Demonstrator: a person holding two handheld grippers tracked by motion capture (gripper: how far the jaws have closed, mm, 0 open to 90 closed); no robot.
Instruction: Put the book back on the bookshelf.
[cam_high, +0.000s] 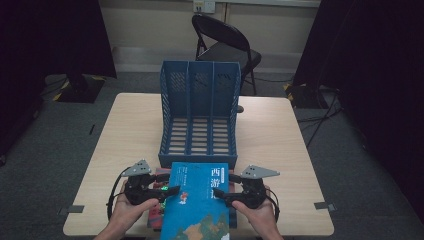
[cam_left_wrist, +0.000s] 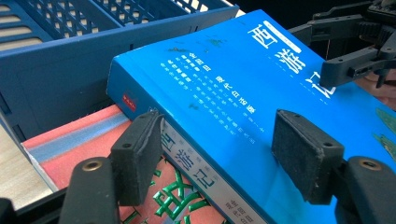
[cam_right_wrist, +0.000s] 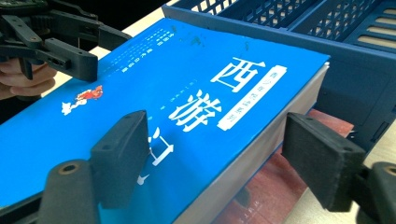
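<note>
1. While both hands sit at the near edge of the pale wooden table (cam_high: 125, 130), we have the thick blue paperback book with white Chinese title characters (cam_high: 202, 200) between our two grippers, lying cover-up on top of a red-covered book (cam_high: 159, 212) just in front of the blue plastic three-slot file rack (cam_high: 200, 115).

2. As we judge it, the work in hand is getting this blue book into the rack, and that part is not done: all three slots show bare slatted floors, and the book lies flat outside the rack's front lip.

3. Our left gripper (cam_high: 167, 191) straddles the spine edge. In the left gripper view its black foam pads (cam_left_wrist: 137, 156) stand on either side of the spine, one about at the spine, the other over the cover; they look released and do not clamp the book.

4. Our right gripper (cam_high: 220, 192) straddles the page edge. In the right gripper view one pad hangs over the cover and the other stands clear of the white page block, so its jaws are spread wide and grasp nothing.

5. What we think is left: close on both edges, lift the book off the red one, tip it upright and slide it into a slot.
</note>
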